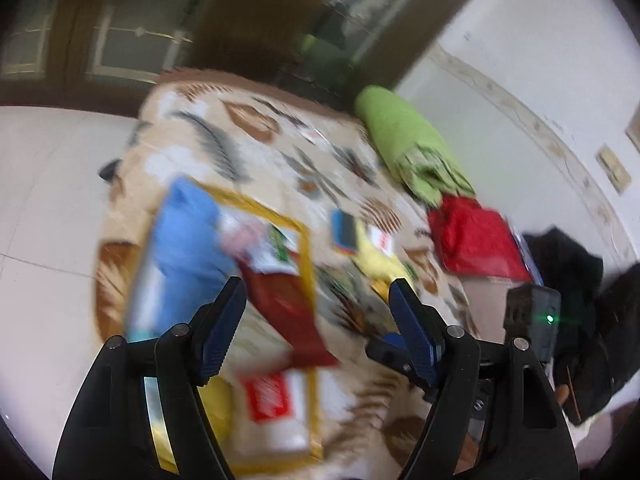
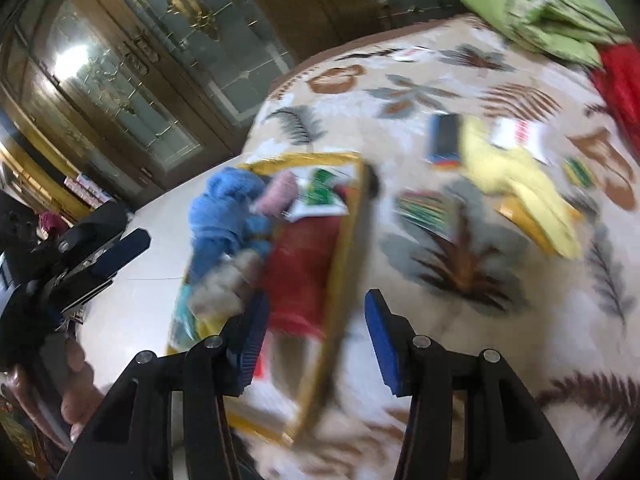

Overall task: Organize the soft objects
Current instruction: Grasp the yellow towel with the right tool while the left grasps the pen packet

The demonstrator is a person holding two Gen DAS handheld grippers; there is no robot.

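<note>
A yellow-rimmed box (image 1: 306,248) lies on the leaf-patterned bed cover (image 1: 248,128). It holds a blue cloth (image 1: 184,232), a small pink roll (image 2: 278,194), a dark red cloth (image 1: 288,308) and white packets. My left gripper (image 1: 316,284) hovers open over the box with nothing between its fingers. My right gripper (image 2: 316,296) is open too, above the box's right rim (image 2: 352,248) and the dark red cloth (image 2: 304,268), pads clear of both. A yellow cloth (image 2: 520,184) lies loose on the cover to the right. Both views are blurred.
A blue-and-black flat item (image 2: 444,140) and small packets lie beside the yellow cloth. A folded green quilt (image 1: 404,136) and a red bag (image 1: 476,240) sit at the bed's far right, with black clothing (image 1: 580,280) beyond. White tiled floor (image 1: 48,184) and glass-panelled wooden doors (image 2: 132,72) lie left.
</note>
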